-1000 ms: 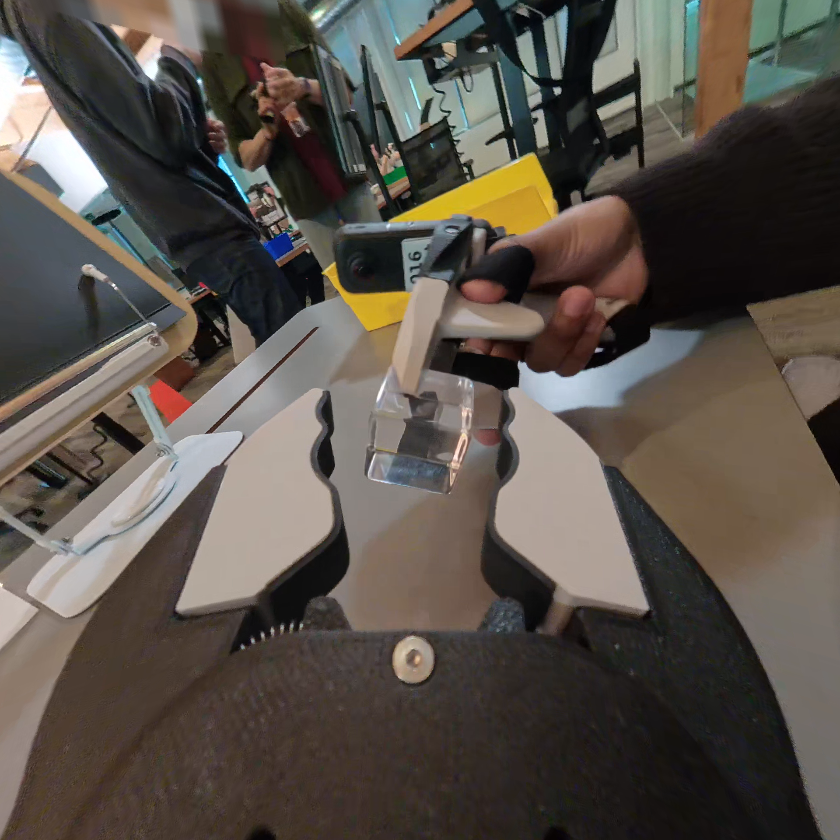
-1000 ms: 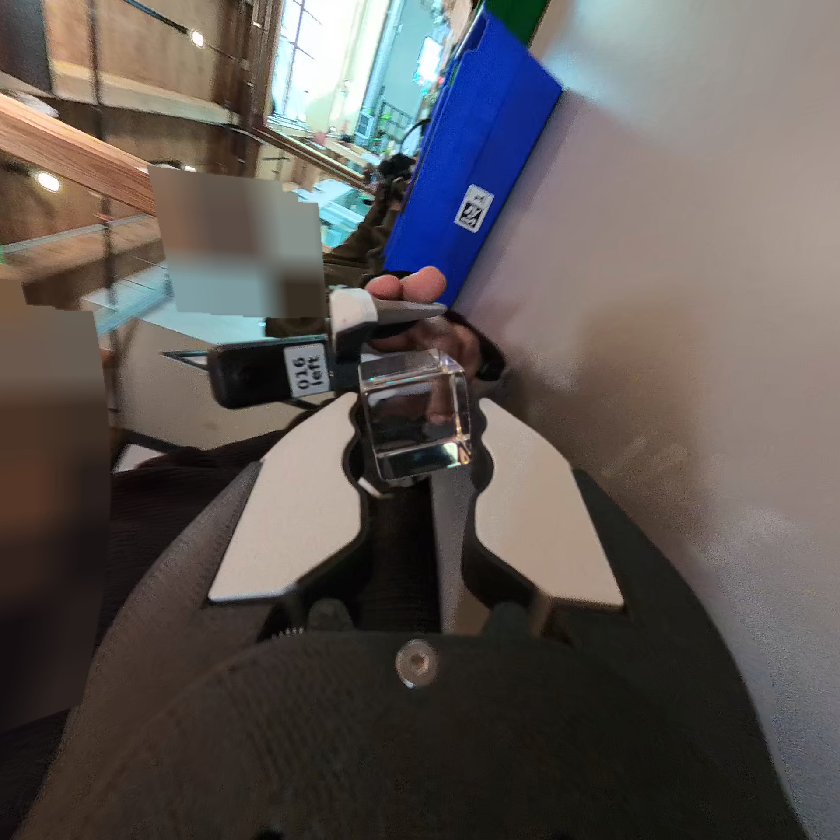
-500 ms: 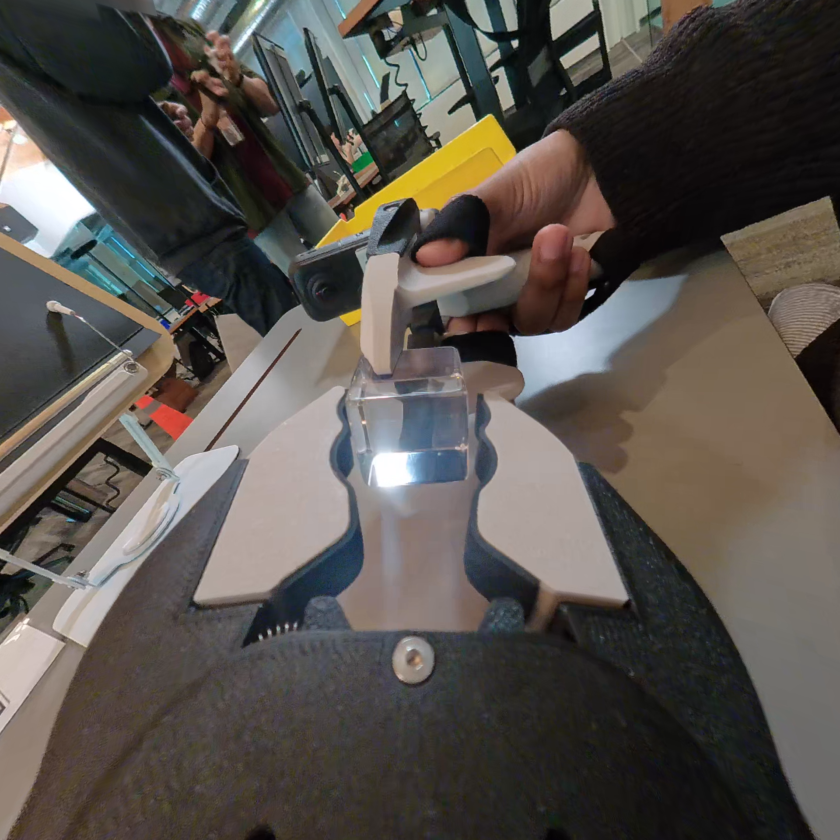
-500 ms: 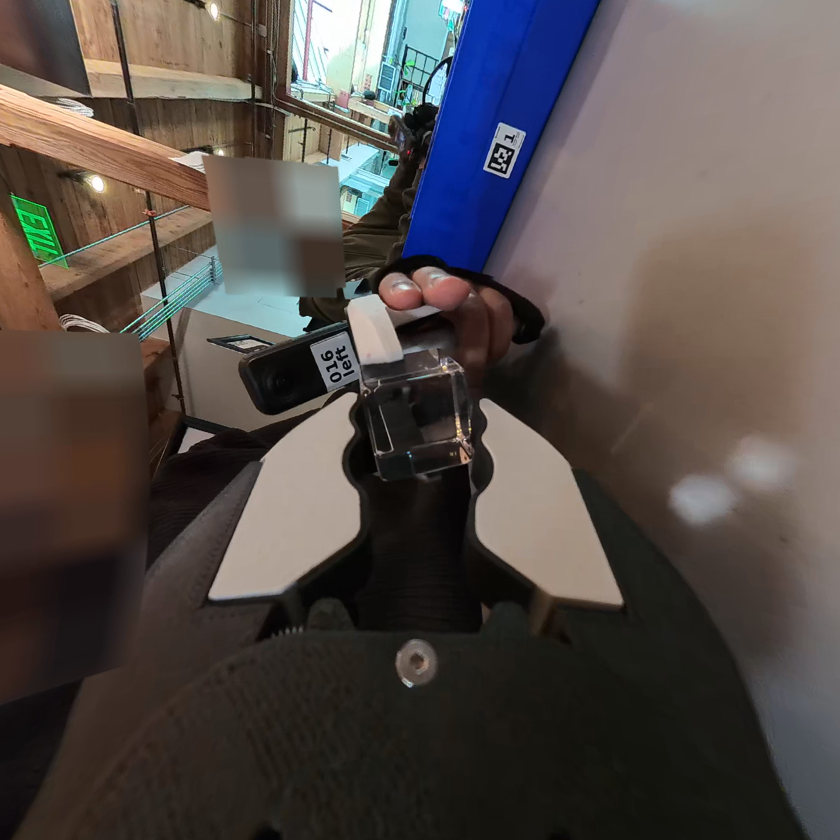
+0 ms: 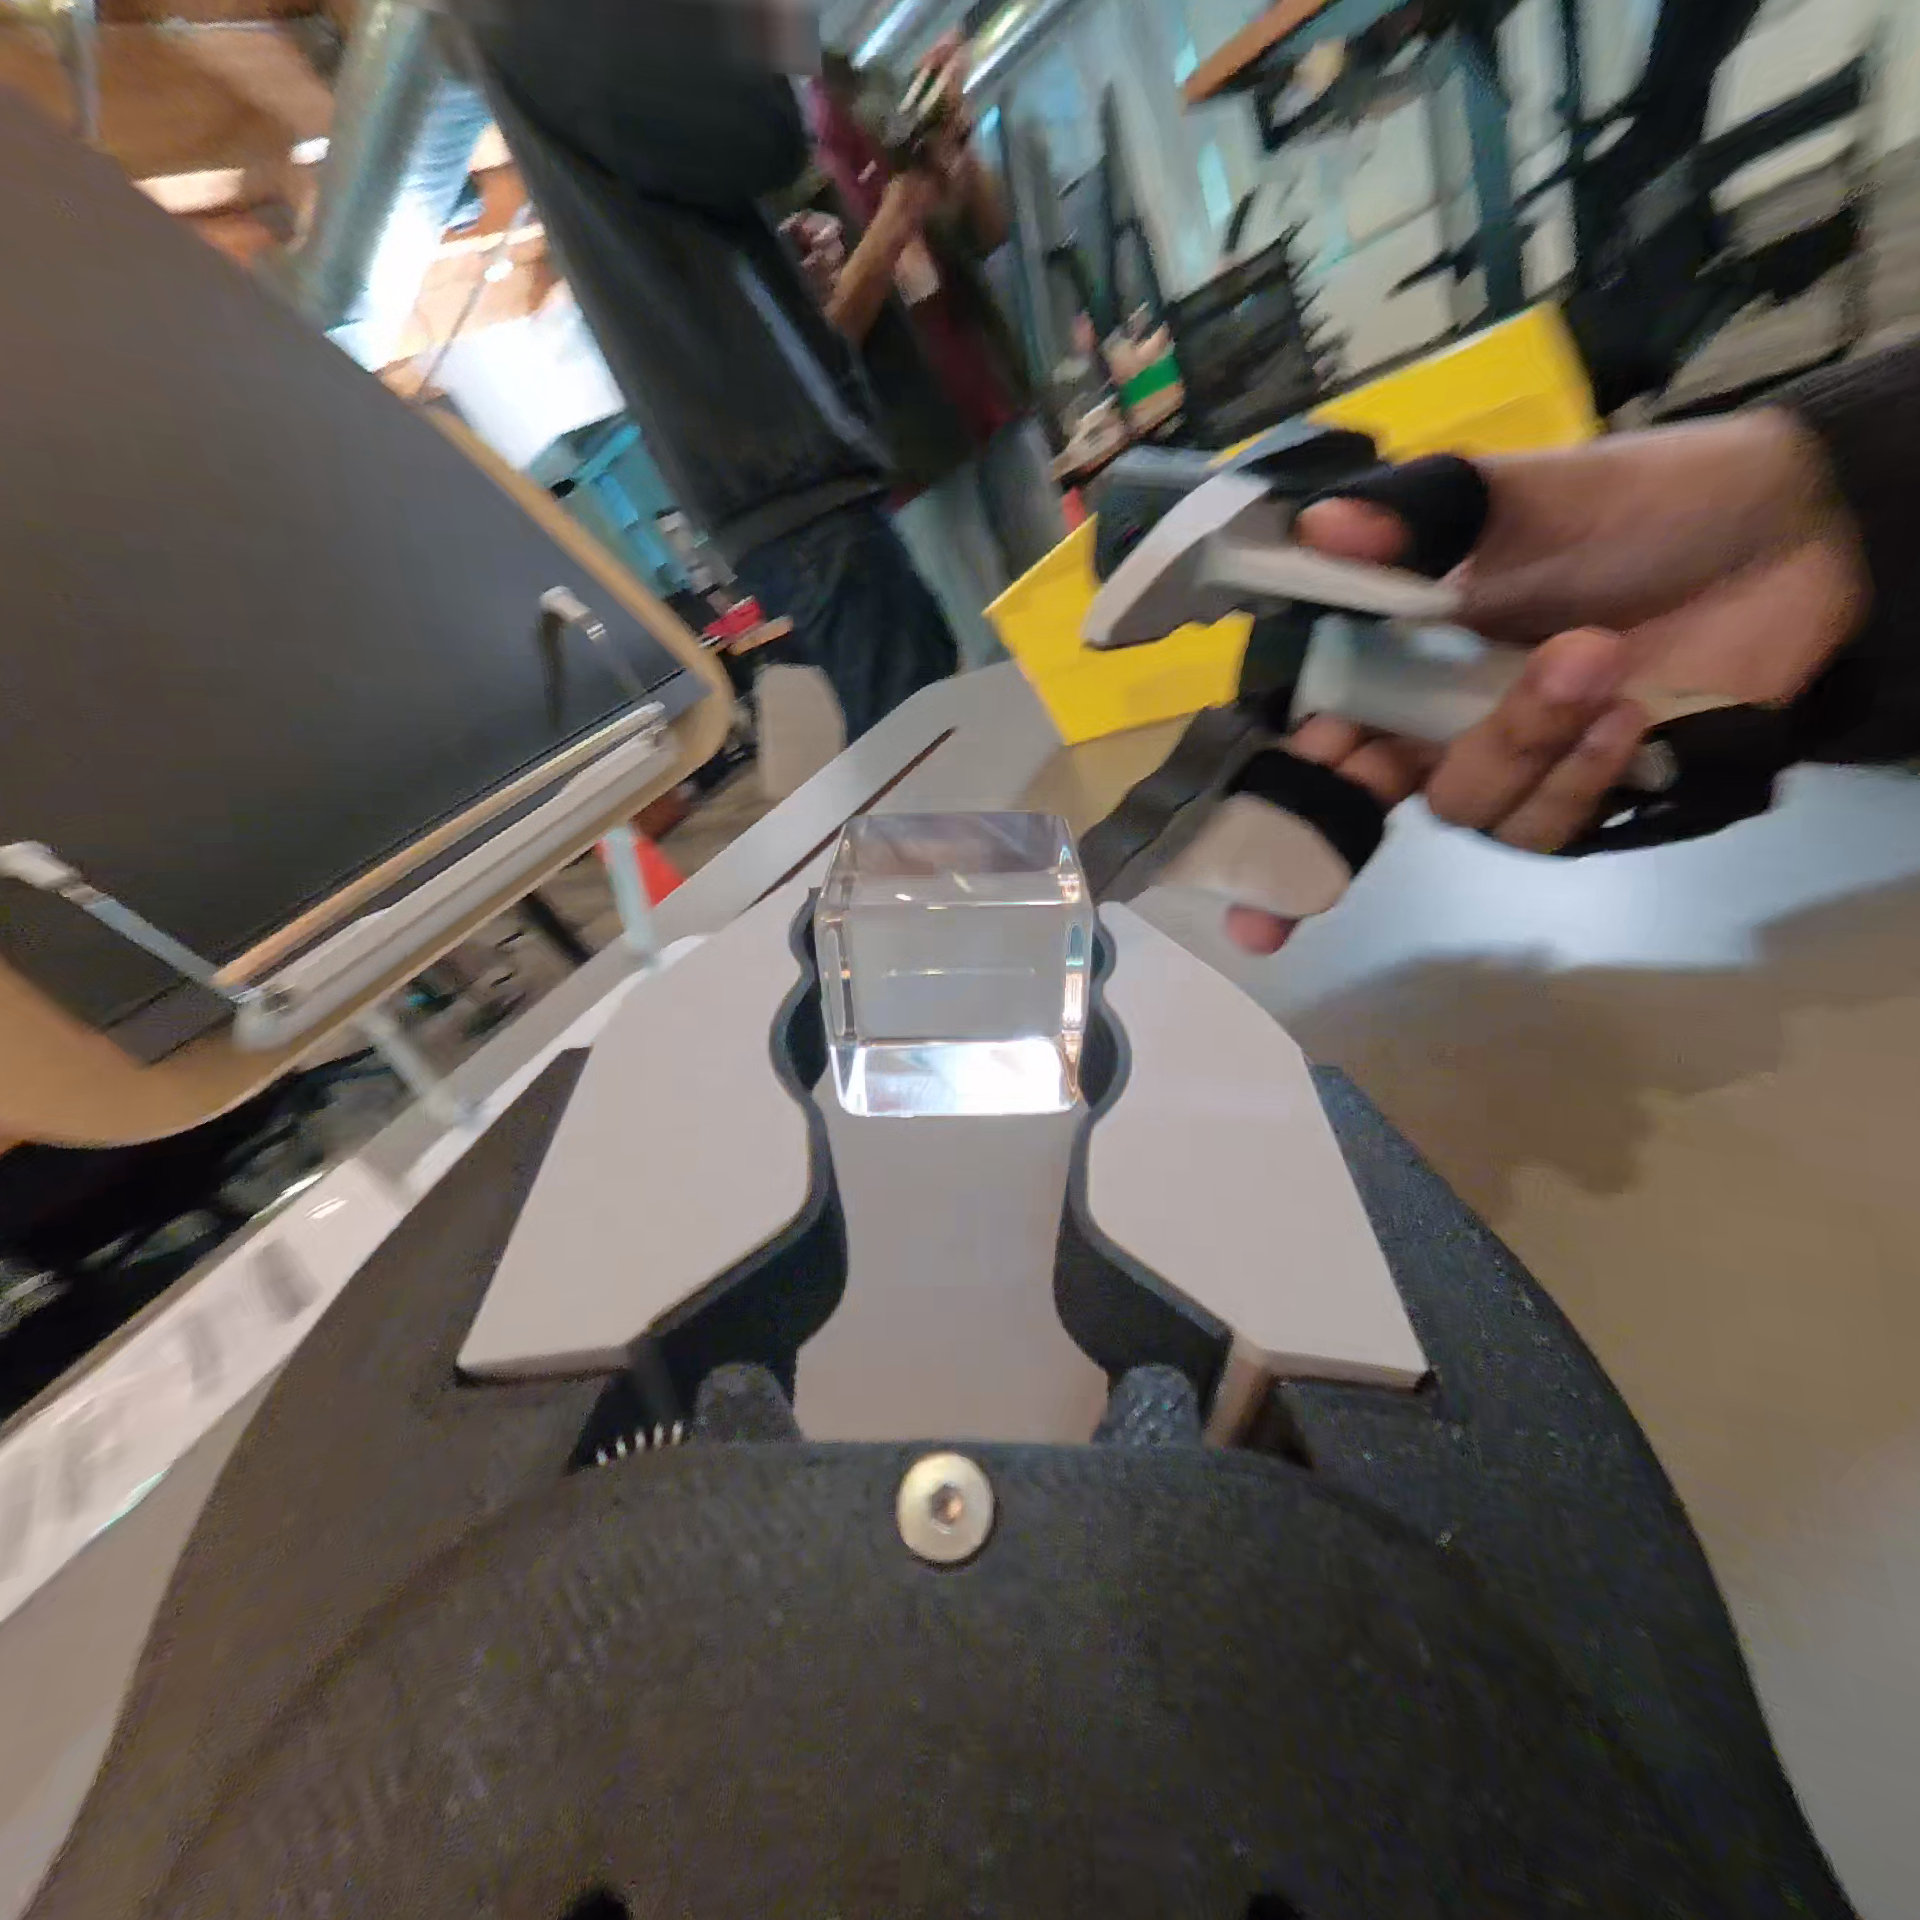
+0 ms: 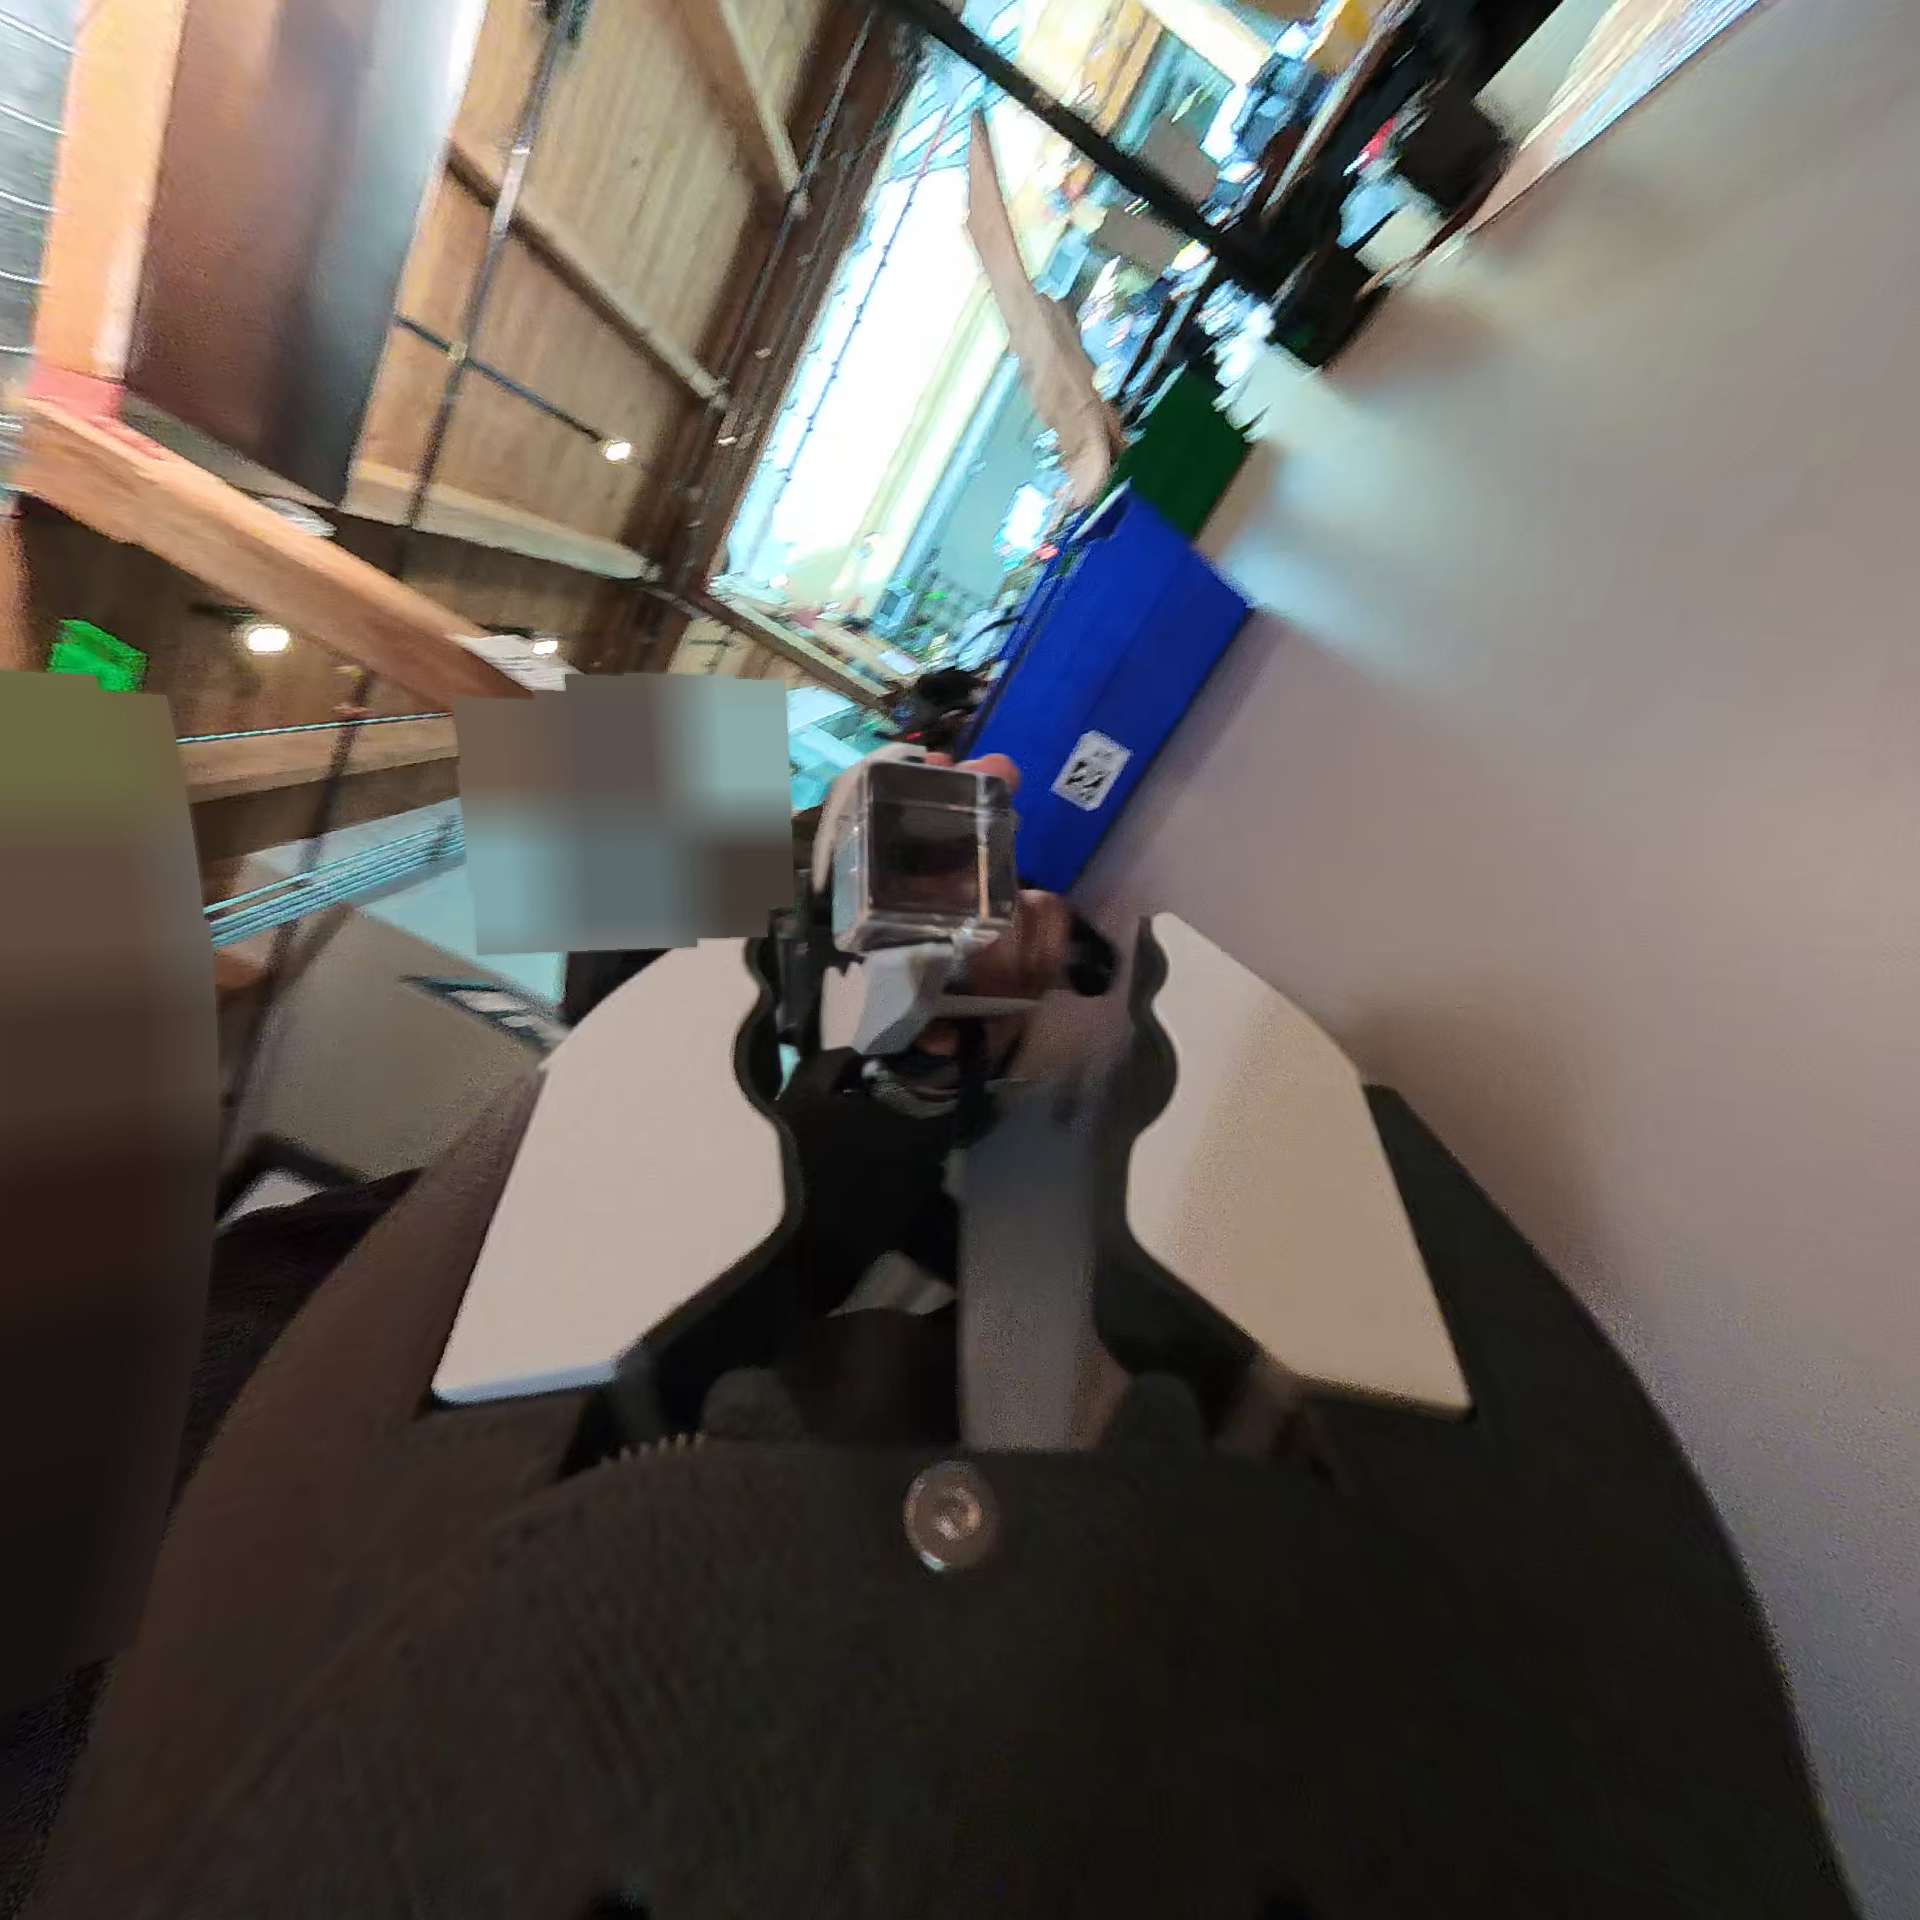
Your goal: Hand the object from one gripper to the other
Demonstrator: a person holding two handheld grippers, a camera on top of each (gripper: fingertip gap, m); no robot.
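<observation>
A clear cube (image 5: 954, 966) sits clamped between the fingertips of my left gripper (image 5: 954, 920), held above the grey table (image 5: 1558, 1143). My right gripper (image 5: 1143, 727) is in a gloved hand up and to the right of the cube, apart from it and blurred. In the right wrist view my right gripper (image 6: 945, 940) has its jaws wide apart and empty. Beyond it the cube (image 6: 925, 868) shows in the left gripper's pale fingers (image 6: 894, 997).
A yellow bin (image 5: 1455, 405) stands on the table behind the right hand. A black board on a stand (image 5: 260, 623) is at the left. People stand beyond the table (image 5: 707, 312). A blue bin (image 6: 1101, 686) stands on the table (image 6: 1558, 727).
The right gripper, which held the cube, has let go of it and pulled away to the right. The left gripper has shut on the cube and holds it alone.
</observation>
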